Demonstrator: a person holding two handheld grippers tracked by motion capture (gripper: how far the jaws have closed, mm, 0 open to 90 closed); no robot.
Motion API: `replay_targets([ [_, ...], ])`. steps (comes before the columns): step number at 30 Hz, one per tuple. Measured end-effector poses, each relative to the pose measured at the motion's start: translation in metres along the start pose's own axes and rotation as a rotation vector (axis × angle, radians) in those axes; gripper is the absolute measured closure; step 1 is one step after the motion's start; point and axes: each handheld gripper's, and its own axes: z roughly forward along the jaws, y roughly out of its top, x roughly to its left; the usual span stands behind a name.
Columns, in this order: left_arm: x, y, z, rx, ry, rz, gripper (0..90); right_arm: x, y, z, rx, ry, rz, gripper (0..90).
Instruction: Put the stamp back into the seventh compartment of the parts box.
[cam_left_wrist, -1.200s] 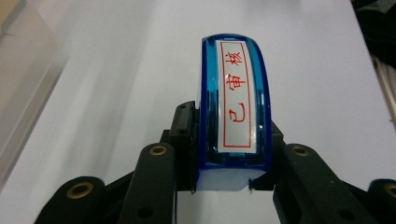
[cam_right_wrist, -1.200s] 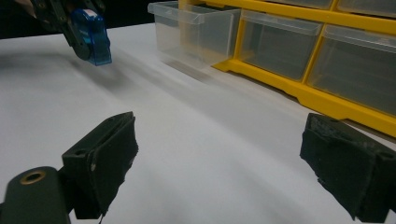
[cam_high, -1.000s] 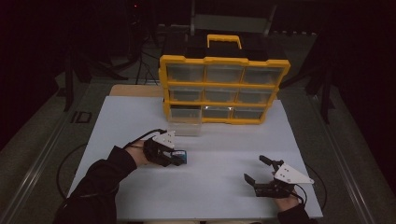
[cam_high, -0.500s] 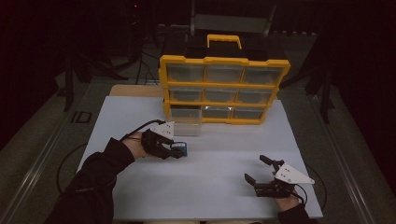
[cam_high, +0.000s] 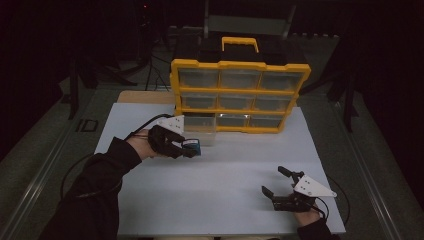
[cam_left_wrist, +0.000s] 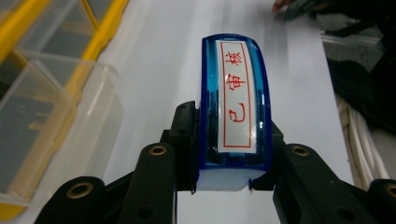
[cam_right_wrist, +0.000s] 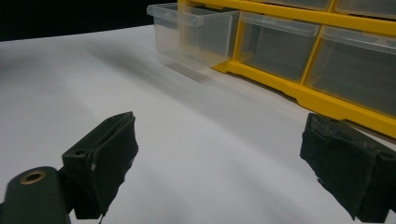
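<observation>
While gripping the blue stamp (cam_left_wrist: 235, 105), left tool (cam_high: 187, 148) now higher, nearer the pulled-out drawer (cam_high: 202, 129); right tool (cam_high: 274, 182) agape.

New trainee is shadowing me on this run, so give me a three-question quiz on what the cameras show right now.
1. True or false: the right gripper holds the blue stamp.
2. Which drawer of the yellow organizer is pulled out? A bottom left, B top right, C middle
3. Fill in: the lettering on the stamp's label is ____ in colour.

Key: 1 false, the left gripper holds it; 2 A, the clear drawer; 3 red.
</observation>
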Motion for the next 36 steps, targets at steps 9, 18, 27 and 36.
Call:
replay_targets([
  [9, 0.005, 0.015, -0.010, -0.013, 0.033, 0.008, 69.6, -0.001, 0.000, 0.000, -0.001, 0.000, -0.003, 10.3],
  [18, 0.016, 0.027, -0.017, -0.052, 0.075, -0.020, 69.6, -0.001, 0.000, 0.000, -0.001, 0.002, -0.003, 10.3],
  [27, 0.023, 0.031, -0.017, -0.082, 0.140, -0.060, 69.6, 0.001, 0.001, -0.001, -0.004, 0.000, -0.006, 10.3],
  [36, 0.029, 0.037, -0.015, -0.099, 0.193, -0.075, 69.6, 0.000, 0.001, -0.001, -0.005, -0.001, -0.007, 10.3],
])
